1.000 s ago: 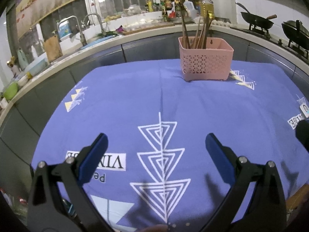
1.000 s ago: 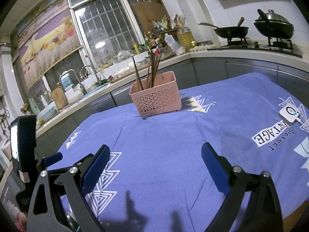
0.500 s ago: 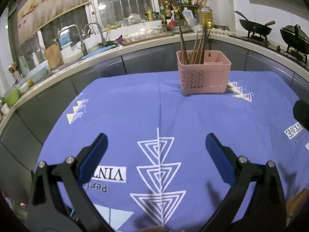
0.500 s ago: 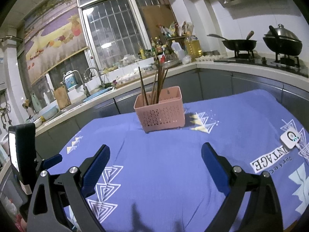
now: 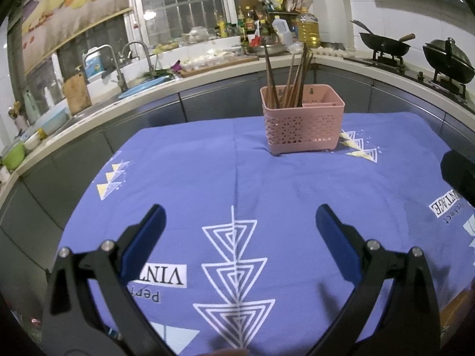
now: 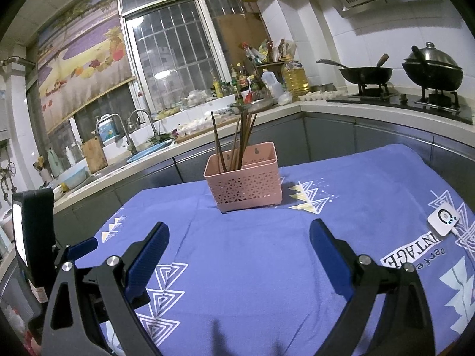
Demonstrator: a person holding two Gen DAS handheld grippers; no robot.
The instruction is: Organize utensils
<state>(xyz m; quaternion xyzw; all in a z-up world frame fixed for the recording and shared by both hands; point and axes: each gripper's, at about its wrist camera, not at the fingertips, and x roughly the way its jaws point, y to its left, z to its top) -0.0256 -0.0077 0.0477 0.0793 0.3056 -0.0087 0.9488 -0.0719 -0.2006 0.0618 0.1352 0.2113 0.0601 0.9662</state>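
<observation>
A pink perforated utensil basket (image 5: 302,124) (image 6: 245,182) stands at the far side of a table covered by a blue cloth (image 5: 237,184) (image 6: 267,252). Several brown chopsticks (image 5: 292,83) (image 6: 237,142) stand upright in its left compartment; its right compartment looks empty. My left gripper (image 5: 239,222) hovers open over the near part of the cloth, nothing between its blue pads. My right gripper (image 6: 239,237) is also open and empty, well short of the basket. The left gripper's body (image 6: 32,237) shows at the right wrist view's left edge.
A small white device (image 6: 443,222) with a cable lies on the cloth at the right. Behind the table runs a kitchen counter (image 5: 207,68) with a sink, bottles and a stove holding a wok (image 6: 366,74) and a lidded pot (image 6: 432,69).
Both grippers have risen and tilted upward, so the basket sits lower in both views. Both stay open and empty.
</observation>
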